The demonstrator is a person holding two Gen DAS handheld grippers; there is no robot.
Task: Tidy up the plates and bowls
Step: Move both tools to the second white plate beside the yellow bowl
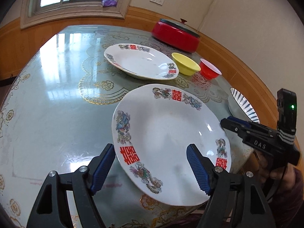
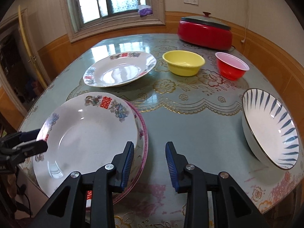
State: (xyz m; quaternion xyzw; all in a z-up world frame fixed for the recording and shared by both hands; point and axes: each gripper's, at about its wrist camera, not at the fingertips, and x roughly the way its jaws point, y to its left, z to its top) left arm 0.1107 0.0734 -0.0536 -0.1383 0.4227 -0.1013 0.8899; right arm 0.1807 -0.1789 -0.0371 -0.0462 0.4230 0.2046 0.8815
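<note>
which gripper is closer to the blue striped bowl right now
Right. The right gripper hovers over bare table with the blue striped bowl just off to its right. The left gripper is beyond the stacked plates, on their far side from that bowl.

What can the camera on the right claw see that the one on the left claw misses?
Only the right view shows the pink-rimmed plate under the near plate, and a doorway at far left. Only the left view shows the right claw reaching the near plate's edge. Both show the far plate, yellow bowl, red bowl, striped bowl and red cooker.
</note>
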